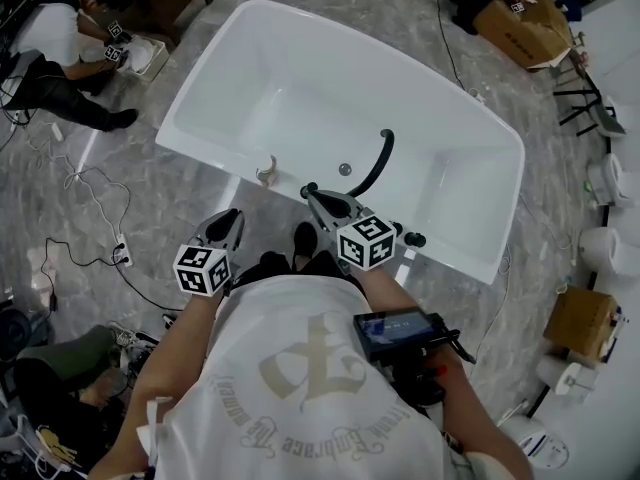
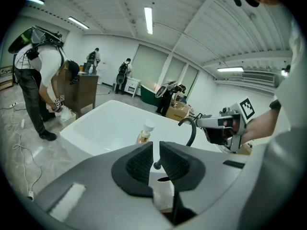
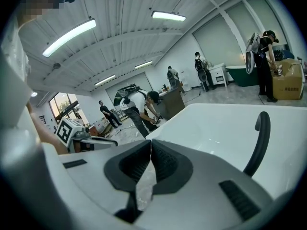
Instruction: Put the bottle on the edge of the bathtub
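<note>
Bottle (image 1: 266, 173) (image 2: 144, 133), small and amber-coloured with a white cap, stands upright on the near rim of the white rectangular bathtub (image 1: 300, 88) (image 2: 103, 121) (image 3: 225, 121), and nothing touches it. On the same rim, to the right of the bottle in the head view, a black curved metal spout (image 1: 375, 163) (image 2: 192, 128) (image 3: 259, 138) rises and bends over the tub. The left gripper (image 1: 228, 220) (image 2: 154, 150) is near the bottle but apart from it, on the person's side of the rim; its jaws are drawn almost together, with only a thin slit and nothing between them. The right gripper (image 1: 312, 194) (image 3: 149, 145) is close to the foot of the spout, its jaws pressed together at the tips and empty. Around the bathtub lies a grey marbled floor (image 1: 130, 198), where another person (image 1: 60, 48) bends down at the far left.
</note>
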